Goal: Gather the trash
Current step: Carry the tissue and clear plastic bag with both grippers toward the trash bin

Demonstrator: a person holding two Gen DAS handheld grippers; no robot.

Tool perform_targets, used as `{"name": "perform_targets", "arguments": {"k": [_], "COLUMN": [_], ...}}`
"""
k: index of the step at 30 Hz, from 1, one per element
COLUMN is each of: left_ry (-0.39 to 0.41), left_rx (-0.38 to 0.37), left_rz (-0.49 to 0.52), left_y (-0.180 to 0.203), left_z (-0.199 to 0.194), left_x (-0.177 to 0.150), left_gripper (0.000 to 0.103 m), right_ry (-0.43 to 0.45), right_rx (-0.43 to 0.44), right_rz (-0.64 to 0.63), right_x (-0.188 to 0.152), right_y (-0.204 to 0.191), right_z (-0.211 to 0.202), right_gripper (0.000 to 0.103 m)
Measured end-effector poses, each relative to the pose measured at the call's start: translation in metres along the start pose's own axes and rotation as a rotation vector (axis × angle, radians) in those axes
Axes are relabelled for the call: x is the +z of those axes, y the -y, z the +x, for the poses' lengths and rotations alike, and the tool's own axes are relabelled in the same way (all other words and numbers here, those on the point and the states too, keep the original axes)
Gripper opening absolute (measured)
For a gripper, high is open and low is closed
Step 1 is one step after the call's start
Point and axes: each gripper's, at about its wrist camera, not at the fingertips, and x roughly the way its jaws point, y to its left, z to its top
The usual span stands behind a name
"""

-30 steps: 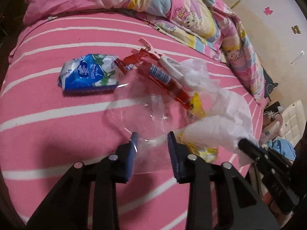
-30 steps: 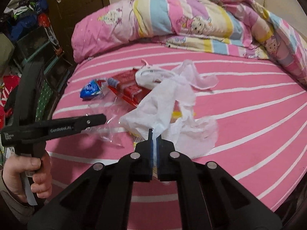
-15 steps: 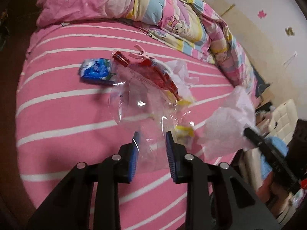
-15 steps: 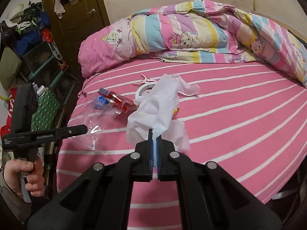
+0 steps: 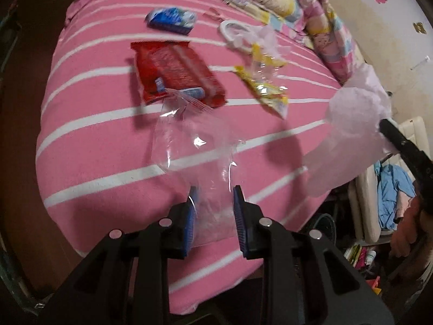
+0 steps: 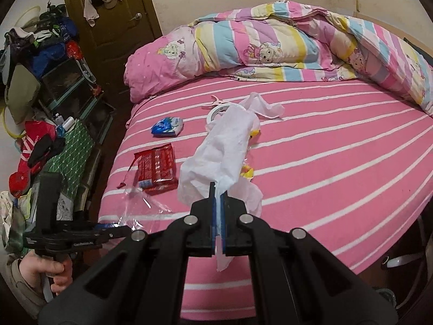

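Observation:
My right gripper (image 6: 217, 189) is shut on a crumpled white tissue (image 6: 219, 151) and holds it above the pink striped bed (image 6: 338, 162); the tissue also shows in the left wrist view (image 5: 357, 124). My left gripper (image 5: 213, 203) has a clear plastic bag (image 5: 189, 143) between its parted fingers, lifted over the bed's edge. On the bed lie a red wrapper (image 5: 176, 73), a blue packet (image 5: 170, 20), a yellow wrapper (image 5: 265, 86) and a white tape roll (image 5: 232, 31).
A rolled colourful quilt (image 6: 270, 46) lies along the bed's far side. Shelves piled with clutter (image 6: 40, 108) stand left of the bed by a brown door (image 6: 108, 13). A white chair with blue clothes (image 5: 389, 189) stands off the bed's corner.
Both grippers have pulled back and up from the trash pile. The tissue has come off the pile with the right gripper. The clear bag has come away from the red wrapper.

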Motion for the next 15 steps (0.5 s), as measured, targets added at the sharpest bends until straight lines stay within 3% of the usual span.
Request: {"name": "perform_targets", "arguments": {"k": [7,15], "left_ry": [-0.002,0.049], "left_rx": [-0.058,-0.108], "left_rz": [0.033,0.135], "left_y": [0.032,0.103], "left_z": [-0.017,-0.038], "left_x": [-0.019,-0.022], "left_gripper": [0.025,0.025], "right_ry": [0.024,0.054], "right_rx": [0.002,-0.025], "right_rz": [0.011,0.06], "right_x": [-0.013,-0.033], "right_y": [-0.002,0.025], "right_z": [-0.032,-0.074], "right_gripper": [0.003,0.003]}}
